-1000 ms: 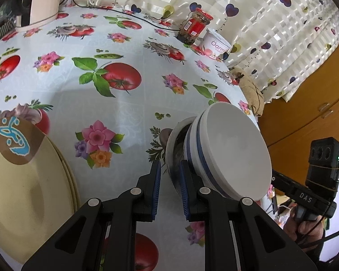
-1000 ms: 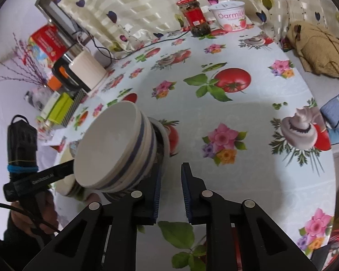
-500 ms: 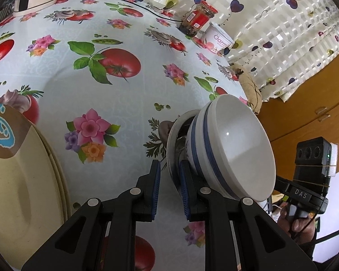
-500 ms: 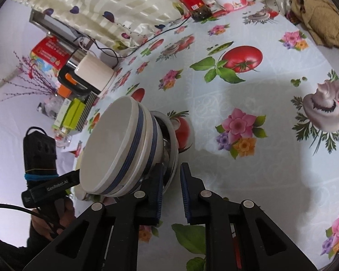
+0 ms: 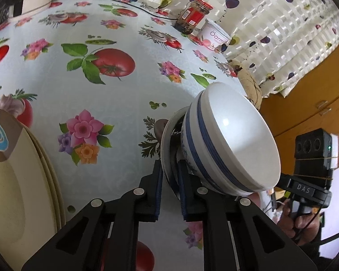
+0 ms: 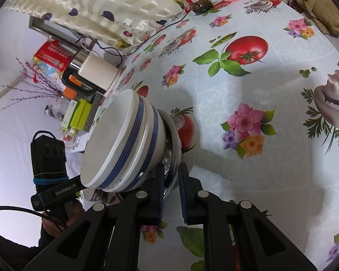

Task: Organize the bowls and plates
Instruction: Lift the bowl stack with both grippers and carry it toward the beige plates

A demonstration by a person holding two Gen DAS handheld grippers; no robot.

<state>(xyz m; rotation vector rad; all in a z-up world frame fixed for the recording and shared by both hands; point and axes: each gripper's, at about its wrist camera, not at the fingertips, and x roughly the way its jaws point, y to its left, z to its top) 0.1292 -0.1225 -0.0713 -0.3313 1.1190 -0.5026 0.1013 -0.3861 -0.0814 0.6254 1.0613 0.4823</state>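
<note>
Bowls (image 5: 232,140), white with blue bands and nested on a metal-lined plate (image 5: 167,144), are held tilted above the counter (image 5: 115,103) near its front edge. The left gripper (image 5: 169,176) has its fingers (image 5: 158,180) clamped on the plate rim from one side, and the right gripper (image 6: 171,176) has its fingers (image 6: 183,178) clamped on the same rim from the opposite side. Cream plates (image 5: 15,192) lie stacked at the counter's left edge; a jar (image 5: 193,14) and a yogurt tub (image 5: 214,37) stand at the far edge by the curtain.
</note>
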